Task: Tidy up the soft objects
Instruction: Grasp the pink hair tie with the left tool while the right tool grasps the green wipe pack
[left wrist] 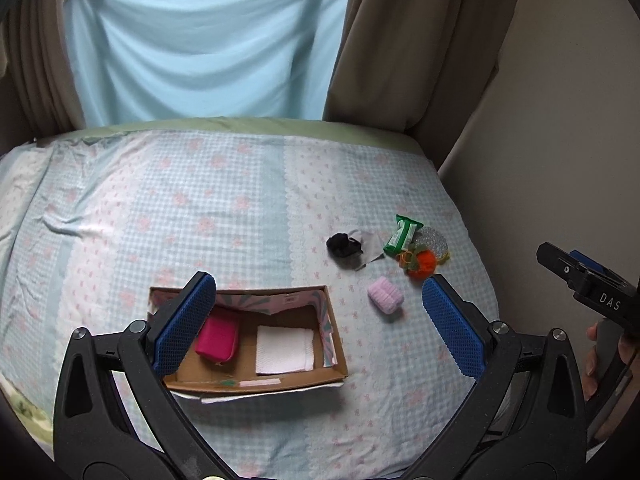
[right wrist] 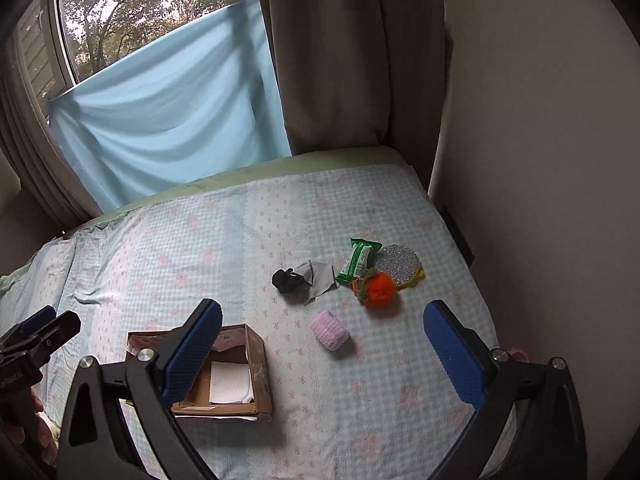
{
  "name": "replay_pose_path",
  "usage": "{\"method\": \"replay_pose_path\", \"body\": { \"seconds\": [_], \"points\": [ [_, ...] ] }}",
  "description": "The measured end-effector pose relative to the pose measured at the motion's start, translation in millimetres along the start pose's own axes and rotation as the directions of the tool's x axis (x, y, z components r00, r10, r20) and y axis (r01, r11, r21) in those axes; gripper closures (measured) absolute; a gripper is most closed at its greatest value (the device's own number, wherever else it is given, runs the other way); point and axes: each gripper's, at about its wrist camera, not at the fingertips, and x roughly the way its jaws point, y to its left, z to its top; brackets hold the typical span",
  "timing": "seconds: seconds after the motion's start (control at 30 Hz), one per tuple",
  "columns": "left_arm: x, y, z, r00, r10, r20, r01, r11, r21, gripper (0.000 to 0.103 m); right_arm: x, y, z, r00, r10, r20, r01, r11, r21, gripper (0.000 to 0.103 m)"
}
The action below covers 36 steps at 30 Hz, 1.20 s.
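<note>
Both sets of fingers spread wide, gripping nothing: left gripper (left wrist: 316, 324), right gripper (right wrist: 322, 354). Just beyond on the bed (left wrist: 240, 208), cardboard box (left wrist: 334, 350) holding magenta pouch (left wrist: 218, 338) and white cloth (left wrist: 285, 350). Further right, pink roll (left wrist: 385, 294), then orange pompom (left wrist: 420, 264), black scrunchie (left wrist: 343, 245), green packet (left wrist: 402, 234).

Likely a bedroom: bed (left wrist: 240, 200), curtains (left wrist: 400, 40).

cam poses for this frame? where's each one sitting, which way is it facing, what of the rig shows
Left wrist: on the left gripper, above the bed's near edge, facing the curtained window; cardboard box between its open fingers, right gripper at right edge.
Right wrist: on the right gripper, further right, facing the same way; left gripper and a hand at left edge.
Shared: box, pink roll, black cloth, green packet, orange pom-pom.
</note>
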Motion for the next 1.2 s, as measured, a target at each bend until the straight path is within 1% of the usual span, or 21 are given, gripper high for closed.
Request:
{"method": "replay_pose_path", "body": {
  "seconds": [0.13, 0.23, 0.33, 0.47, 0.57, 0.7, 0.77, 1.0, 1.07, 1.13, 1.2],
  "points": [
    [32, -35, 1, 0.999, 0.032, -0.019, -0.033, 0.998, -0.051, 0.0, 29, -35, 22, 0.999, 0.04, -0.027, -0.041, 0.999, -0.036, 0.002],
    [61, -56, -1, 0.998, 0.04, -0.052, -0.045, 0.994, -0.098, 0.0, 58, -55, 36, 0.996, 0.065, -0.062, -0.069, 0.996, -0.058, 0.002],
    [92, -74, -4, 0.995, 0.049, -0.088, -0.06, 0.991, -0.123, 0.0, 88, -70, 49, 0.993, 0.08, -0.089, -0.087, 0.993, -0.078, 0.002],
    [138, -92, -14, 0.987, 0.051, -0.152, -0.074, 0.986, -0.15, 0.0, 134, -86, 62, 0.987, 0.093, -0.129, -0.103, 0.992, -0.073, 0.003],
    [176, -99, -24, 0.977, 0.036, -0.21, -0.076, 0.979, -0.188, 0.0, 172, -94, 68, 0.98, 0.103, -0.17, -0.113, 0.992, -0.051, 0.003],
    [224, -107, -38, 0.967, 0.023, -0.253, -0.081, 0.972, -0.221, 0.0, 221, -96, 69, 0.971, 0.092, -0.221, -0.104, 0.994, -0.045, 0.003],
    [249, -112, -44, 0.964, 0.019, -0.267, -0.084, 0.969, -0.234, 0.0, 246, -97, 69, 0.964, 0.092, -0.251, -0.106, 0.994, -0.041, 0.009],
    [324, -117, -67, 0.951, -0.003, -0.309, -0.091, 0.953, -0.29, 0.002, 333, -96, 59, 0.931, 0.082, -0.356, -0.103, 0.994, -0.042, 0.012],
    [341, -115, -76, 0.946, -0.012, -0.323, -0.094, 0.947, -0.308, 0.003, 357, -94, 54, 0.918, 0.083, -0.387, -0.11, 0.993, -0.046, 0.02],
    [357, -113, -84, 0.941, -0.018, -0.339, -0.1, 0.94, -0.325, 0.005, 379, -92, 48, 0.905, 0.082, -0.417, -0.113, 0.992, -0.051, 0.021],
    [371, -110, -92, 0.933, -0.028, -0.358, -0.105, 0.931, -0.349, 0.008, 399, -88, 43, 0.894, 0.08, -0.44, -0.117, 0.991, -0.059, 0.026]
  ]
}}
